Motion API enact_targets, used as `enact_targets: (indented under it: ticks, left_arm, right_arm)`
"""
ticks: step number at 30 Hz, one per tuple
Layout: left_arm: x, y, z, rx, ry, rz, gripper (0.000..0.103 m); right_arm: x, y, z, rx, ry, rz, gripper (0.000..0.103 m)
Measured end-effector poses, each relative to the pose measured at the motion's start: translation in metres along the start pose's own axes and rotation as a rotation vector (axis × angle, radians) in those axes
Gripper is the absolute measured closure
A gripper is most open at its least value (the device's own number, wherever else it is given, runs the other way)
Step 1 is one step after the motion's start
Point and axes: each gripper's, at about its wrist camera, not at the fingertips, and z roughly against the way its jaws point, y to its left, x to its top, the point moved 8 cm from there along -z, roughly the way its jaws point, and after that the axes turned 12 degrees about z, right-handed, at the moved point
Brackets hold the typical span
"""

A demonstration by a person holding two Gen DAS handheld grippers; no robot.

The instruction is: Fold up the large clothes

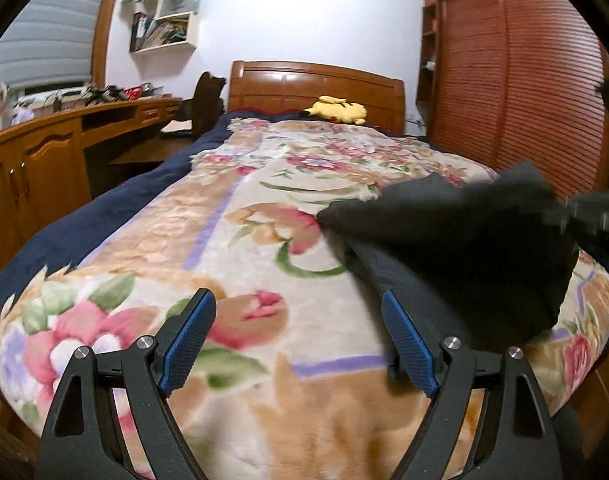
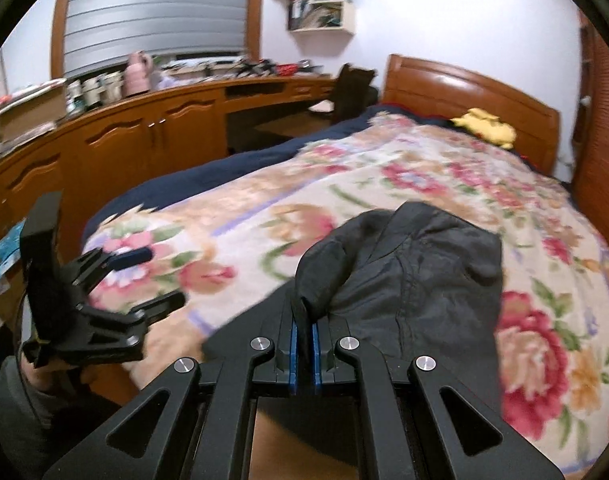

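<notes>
A black garment (image 2: 420,276) lies bunched on the floral blanket (image 2: 244,216) near the foot of the bed. My right gripper (image 2: 303,320) is shut on a fold of its near edge, the cloth pinched between the blue pads. In the left wrist view the same black garment (image 1: 464,236) hangs stretched toward the right, where the right gripper (image 1: 572,216) shows blurred. My left gripper (image 1: 298,308) stands open over the blanket, left of the garment, with nothing between its fingers. From the right wrist view the left gripper (image 2: 160,276) shows at the bed's left edge.
A yellow plush toy (image 1: 336,110) sits by the wooden headboard (image 1: 316,84). A long wooden desk with cabinets (image 2: 152,120) runs along the left of the bed, with a dark chair (image 2: 354,88) at it. A louvred wardrobe (image 1: 516,96) stands at the right.
</notes>
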Motion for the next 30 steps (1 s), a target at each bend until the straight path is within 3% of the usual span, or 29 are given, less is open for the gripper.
enact_targets:
  ticks: [7,10,12,17,20,22,24,28,30]
  left_arm:
    - [0.001,0.008,0.000,0.011,-0.006,0.005,0.017]
    - [0.001,0.007,0.000,0.011,-0.008,0.005,0.017]
    - [0.002,0.005,0.001,0.009,-0.015,0.004,0.017]
    - [0.007,-0.002,0.009,-0.002,-0.054,0.017,0.017]
    - [0.010,-0.009,0.009,-0.013,-0.065,0.020,0.017]
    - [0.010,-0.016,0.010,-0.023,-0.069,0.014,0.017]
    - [0.010,-0.023,0.010,-0.035,-0.075,0.007,0.017]
    - [0.010,-0.037,0.007,-0.044,-0.077,-0.020,0.017]
    - [0.009,-0.043,0.006,-0.051,-0.074,-0.027,0.017]
  right_arm:
    - [-0.011,-0.017,-0.032,0.055,0.066,-0.084,0.092]
    - [0.000,-0.034,-0.015,0.060,0.021,-0.082,0.072]
    - [0.008,-0.045,-0.001,0.026,-0.027,-0.070,0.050]
    - [0.009,-0.094,0.030,-0.090,-0.075,-0.030,0.049]
    - [-0.014,-0.129,0.030,-0.155,-0.025,-0.032,0.049]
    - [-0.034,-0.152,0.025,-0.192,0.012,-0.049,0.057]
    - [-0.050,-0.167,0.015,-0.196,0.042,-0.070,0.064]
    - [-0.080,-0.180,-0.011,-0.169,0.078,-0.130,0.067]
    - [-0.086,-0.174,-0.026,-0.114,0.069,-0.159,0.067]
